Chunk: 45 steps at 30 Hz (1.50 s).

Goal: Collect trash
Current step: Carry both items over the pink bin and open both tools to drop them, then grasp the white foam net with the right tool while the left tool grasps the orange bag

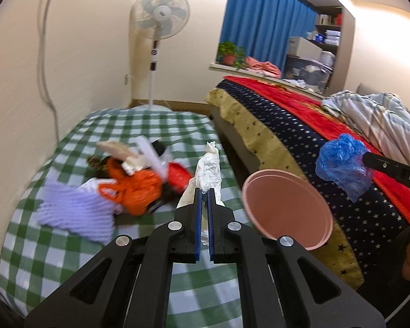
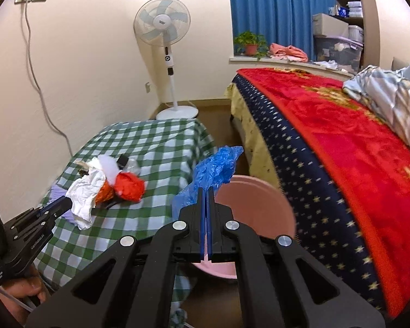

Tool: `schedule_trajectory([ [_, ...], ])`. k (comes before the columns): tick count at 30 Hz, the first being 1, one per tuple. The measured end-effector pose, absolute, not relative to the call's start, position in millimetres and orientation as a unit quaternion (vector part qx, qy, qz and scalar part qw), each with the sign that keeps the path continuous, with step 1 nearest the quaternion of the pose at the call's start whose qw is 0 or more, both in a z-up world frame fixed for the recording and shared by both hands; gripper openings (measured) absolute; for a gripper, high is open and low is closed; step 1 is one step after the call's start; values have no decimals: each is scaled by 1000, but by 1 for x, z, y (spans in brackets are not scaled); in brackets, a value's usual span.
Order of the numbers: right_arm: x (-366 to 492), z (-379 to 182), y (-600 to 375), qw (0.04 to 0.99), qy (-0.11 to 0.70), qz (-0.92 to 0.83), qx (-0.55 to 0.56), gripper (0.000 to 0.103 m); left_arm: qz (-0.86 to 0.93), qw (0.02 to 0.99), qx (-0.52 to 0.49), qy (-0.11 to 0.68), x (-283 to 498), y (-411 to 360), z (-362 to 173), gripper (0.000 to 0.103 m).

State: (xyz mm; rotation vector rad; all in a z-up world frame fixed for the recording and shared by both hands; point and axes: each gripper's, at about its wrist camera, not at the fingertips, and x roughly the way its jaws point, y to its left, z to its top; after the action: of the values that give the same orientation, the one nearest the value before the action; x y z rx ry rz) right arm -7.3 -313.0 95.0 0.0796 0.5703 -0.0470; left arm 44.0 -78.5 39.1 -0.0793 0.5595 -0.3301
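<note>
My left gripper point(image 1: 204, 191) is shut on a crumpled white tissue point(image 1: 209, 169), held above the green checked table point(image 1: 155, 128); it also shows in the right wrist view point(image 2: 68, 201) with the tissue point(image 2: 86, 195). My right gripper point(image 2: 206, 191) is shut on a blue plastic bag point(image 2: 213, 172), held just above the pink bin point(image 2: 257, 205). The bag point(image 1: 341, 164) and bin point(image 1: 287, 205) also show in the left wrist view, right of my left gripper. A pile of trash with an orange bag point(image 1: 139, 188) lies on the table.
A purple knitted cloth point(image 1: 76, 213) lies at the table's left. A bed with a red and star-patterned cover point(image 2: 341, 150) stands to the right, close to the bin. A standing fan point(image 2: 164, 27) is in the far corner. A cable point(image 2: 32, 76) hangs on the wall.
</note>
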Motion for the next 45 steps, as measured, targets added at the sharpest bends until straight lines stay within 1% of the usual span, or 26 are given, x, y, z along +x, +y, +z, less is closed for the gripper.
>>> schedule_trajectory([
  [5, -8, 102, -337, 961, 268, -49, 47, 1, -183, 944, -34, 271, 52, -101, 44, 4],
  [11, 3, 78, -358, 954, 278, -80, 83, 1, -211, 940, -16, 268, 67, -129, 45, 4],
  [17, 28, 56, -366, 945, 298, -99, 94, 1, -237, 933, -19, 270, 84, -151, 32, 4],
  [25, 34, 46, -368, 941, 308, -109, 89, 1, -272, 922, -10, 275, 95, -183, 8, 4],
  [28, 37, 44, -366, 940, 311, -111, 85, 2, -281, 916, -21, 285, 102, -188, 0, 4],
  [30, 39, 42, -366, 939, 314, -114, 84, 5, -293, 909, -32, 293, 106, -189, -3, 5],
  [31, 40, 41, -366, 938, 316, -118, 83, 7, -297, 906, -38, 298, 108, -190, -5, 7],
  [32, 41, 40, -366, 937, 318, -120, 84, 14, -300, 904, -43, 303, 111, -191, -8, 16],
  [33, 41, 39, -366, 936, 319, -123, 86, 23, -300, 902, -48, 306, 112, -191, -10, 21],
  [35, 40, 39, -367, 936, 317, -129, 85, 33, -295, 903, -47, 310, 113, -191, -14, 21],
  [45, 38, 43, -362, 940, 307, -122, 82, 34, -285, 909, -42, 300, 108, -185, -9, 21],
])
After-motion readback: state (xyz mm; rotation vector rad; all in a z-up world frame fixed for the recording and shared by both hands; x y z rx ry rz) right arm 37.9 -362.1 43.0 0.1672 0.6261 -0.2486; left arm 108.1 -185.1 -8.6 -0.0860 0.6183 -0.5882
